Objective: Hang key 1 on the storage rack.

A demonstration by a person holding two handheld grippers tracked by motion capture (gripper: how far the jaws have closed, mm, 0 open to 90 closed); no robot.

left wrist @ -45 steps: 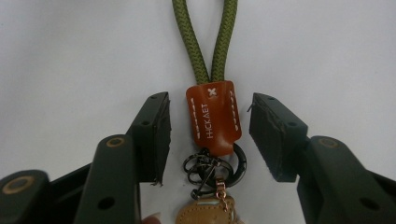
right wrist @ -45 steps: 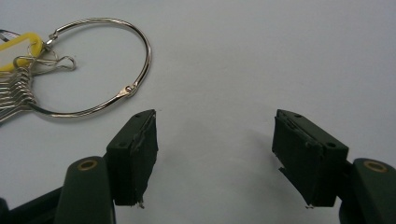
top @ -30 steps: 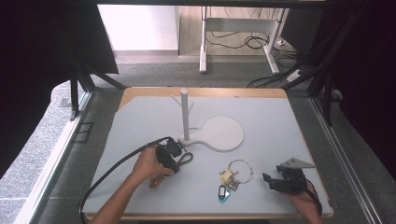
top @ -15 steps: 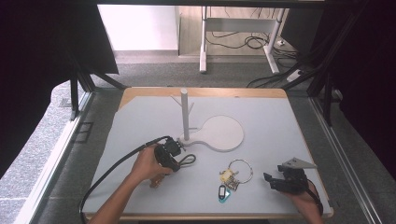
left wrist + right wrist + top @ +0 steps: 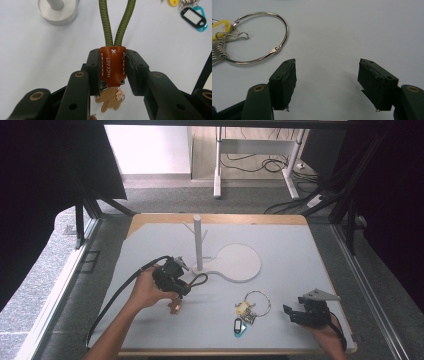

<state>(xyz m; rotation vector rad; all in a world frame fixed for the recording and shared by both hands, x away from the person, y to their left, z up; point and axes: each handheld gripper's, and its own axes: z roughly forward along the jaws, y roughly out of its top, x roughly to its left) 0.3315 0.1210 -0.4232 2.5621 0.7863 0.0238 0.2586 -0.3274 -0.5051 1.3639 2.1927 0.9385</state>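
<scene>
Left gripper point(image 5: 112, 72): its 2 jaws are clamped on the brown leather tab point(image 5: 112, 65) of the cord loop point(image 5: 117, 22).
Cord loop: lifted above the table point(image 5: 300, 250), just in front of the stand point(image 5: 198, 242).
Right gripper point(image 5: 327, 82): jaws apart, holding nothing, well right of the stand.
Key ring point(image 5: 259, 37): flat on the table, between stand and right gripper.

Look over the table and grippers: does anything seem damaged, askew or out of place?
Nothing stands out. The left gripper holds the green cord keychain squarely by its brown leather tab; the key ring lies flat; the right gripper is open.
</scene>
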